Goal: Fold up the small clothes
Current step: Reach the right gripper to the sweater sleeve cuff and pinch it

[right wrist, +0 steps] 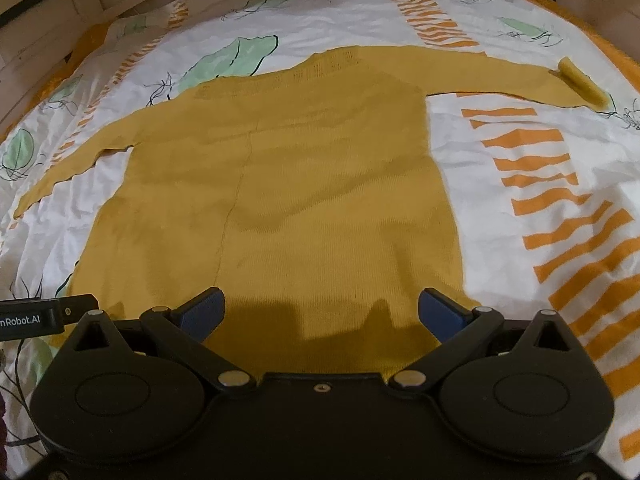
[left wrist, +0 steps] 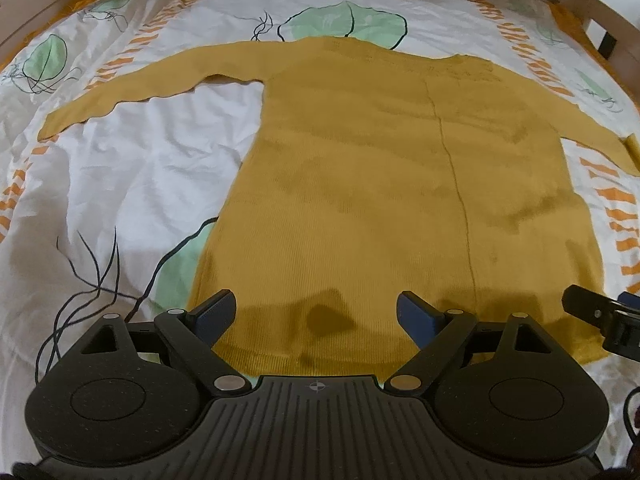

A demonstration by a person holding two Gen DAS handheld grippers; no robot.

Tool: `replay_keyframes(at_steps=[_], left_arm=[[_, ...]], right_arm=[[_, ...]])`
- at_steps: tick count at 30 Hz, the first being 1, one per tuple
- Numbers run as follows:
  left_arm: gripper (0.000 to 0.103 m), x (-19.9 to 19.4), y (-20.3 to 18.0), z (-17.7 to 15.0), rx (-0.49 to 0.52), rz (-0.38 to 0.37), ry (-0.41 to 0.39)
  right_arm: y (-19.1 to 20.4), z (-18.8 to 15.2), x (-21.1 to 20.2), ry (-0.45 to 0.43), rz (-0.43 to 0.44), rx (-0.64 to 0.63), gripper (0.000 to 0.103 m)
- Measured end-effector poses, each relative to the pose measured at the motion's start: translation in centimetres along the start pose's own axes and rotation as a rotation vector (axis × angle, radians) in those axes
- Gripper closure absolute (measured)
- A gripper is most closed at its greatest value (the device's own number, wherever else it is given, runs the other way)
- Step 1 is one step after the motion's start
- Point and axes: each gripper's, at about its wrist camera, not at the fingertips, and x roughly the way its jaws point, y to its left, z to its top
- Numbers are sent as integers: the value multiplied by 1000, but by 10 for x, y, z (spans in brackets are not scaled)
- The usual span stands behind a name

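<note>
Lettering "nRobot.AI" on left gripper point(right wrist: 48, 314) — it and right gripper point(right wrist: 320, 312) both agape above mustard sweater point(right wrist: 280, 184).

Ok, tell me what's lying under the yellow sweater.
The yellow sweater lies flat on a white bedsheet printed with green leaves and orange stripes; one leaf runs beneath its edge. Whatever lies below its body is covered.

"nRobot.AI" on the left tool point(right wrist: 28, 320)
</note>
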Motion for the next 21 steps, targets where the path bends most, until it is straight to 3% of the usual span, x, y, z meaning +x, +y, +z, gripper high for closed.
replay_keyframes(at_steps=[4, 11, 21], left_arm=[[15, 4, -2, 8, 6, -1, 1], [15, 18, -8, 35, 32, -11, -26], [15, 38, -17, 90, 24, -17, -103]], right_arm=[[-4, 8, 8, 7, 41, 17, 0], [-25, 30, 27, 20, 195, 74, 0], [-99, 102, 37, -93, 135, 129, 0]])
